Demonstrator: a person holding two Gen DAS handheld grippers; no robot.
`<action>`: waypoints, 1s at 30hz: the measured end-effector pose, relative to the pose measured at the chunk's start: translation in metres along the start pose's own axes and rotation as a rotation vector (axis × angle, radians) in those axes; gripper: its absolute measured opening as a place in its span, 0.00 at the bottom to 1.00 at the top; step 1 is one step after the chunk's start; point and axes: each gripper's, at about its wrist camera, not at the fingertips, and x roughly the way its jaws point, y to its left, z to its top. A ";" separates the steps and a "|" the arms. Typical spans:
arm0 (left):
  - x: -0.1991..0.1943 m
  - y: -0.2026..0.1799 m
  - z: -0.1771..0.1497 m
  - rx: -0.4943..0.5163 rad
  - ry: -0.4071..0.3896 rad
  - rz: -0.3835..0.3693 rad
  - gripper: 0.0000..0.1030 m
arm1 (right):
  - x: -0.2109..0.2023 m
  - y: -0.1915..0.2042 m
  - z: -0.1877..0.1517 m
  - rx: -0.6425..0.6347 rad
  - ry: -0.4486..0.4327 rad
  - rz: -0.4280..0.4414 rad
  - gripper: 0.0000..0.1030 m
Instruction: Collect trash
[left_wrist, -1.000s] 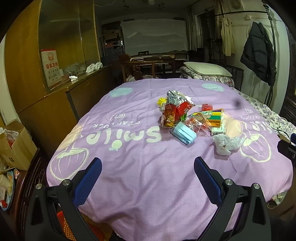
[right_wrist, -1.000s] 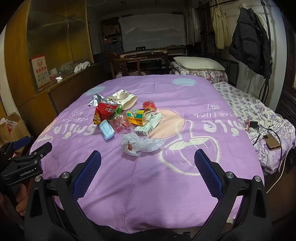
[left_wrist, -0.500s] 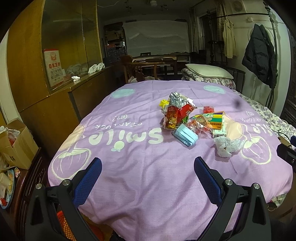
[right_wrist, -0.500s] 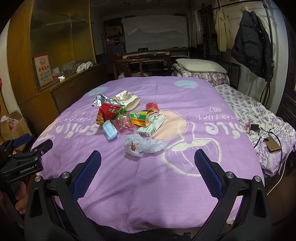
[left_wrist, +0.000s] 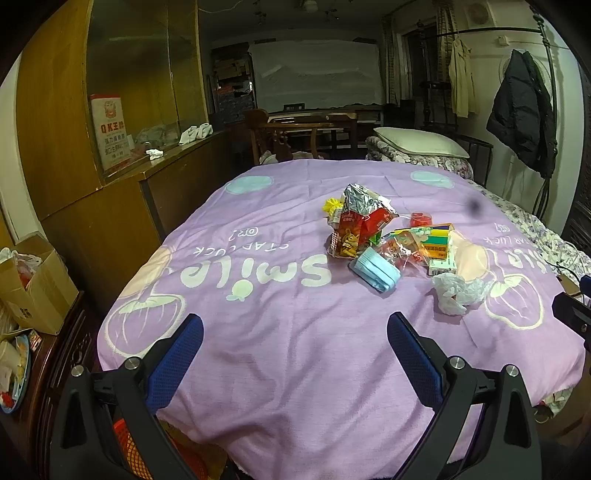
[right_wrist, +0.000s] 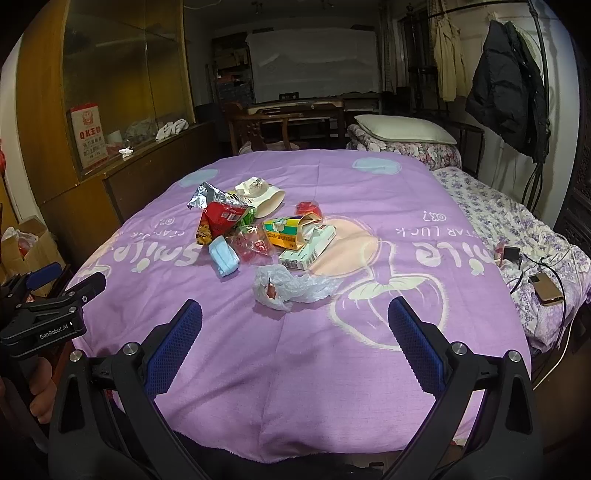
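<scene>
Crinkled plastic bag (right_wrist: 291, 288), nearest the purple bedspread's (right_wrist: 295, 387) front edge: light, limp; pinch its bunched middle. Left gripper (left_wrist: 295, 354) and right gripper (right_wrist: 295, 343) both gape, empty.

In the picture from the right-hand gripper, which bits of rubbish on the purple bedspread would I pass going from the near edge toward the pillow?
Crumpled clear plastic bag → blue face mask → white carton → red snack packet → paper cup lying on its side.
</scene>
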 end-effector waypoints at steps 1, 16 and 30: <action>0.000 0.000 0.000 0.000 0.000 0.000 0.95 | 0.000 -0.001 0.000 0.000 0.000 0.001 0.94; 0.000 0.002 0.000 0.001 0.001 0.000 0.95 | 0.000 -0.003 0.000 0.000 0.002 0.013 0.94; 0.000 0.002 0.000 0.000 0.001 0.000 0.95 | 0.001 -0.004 -0.001 -0.002 0.007 0.021 0.94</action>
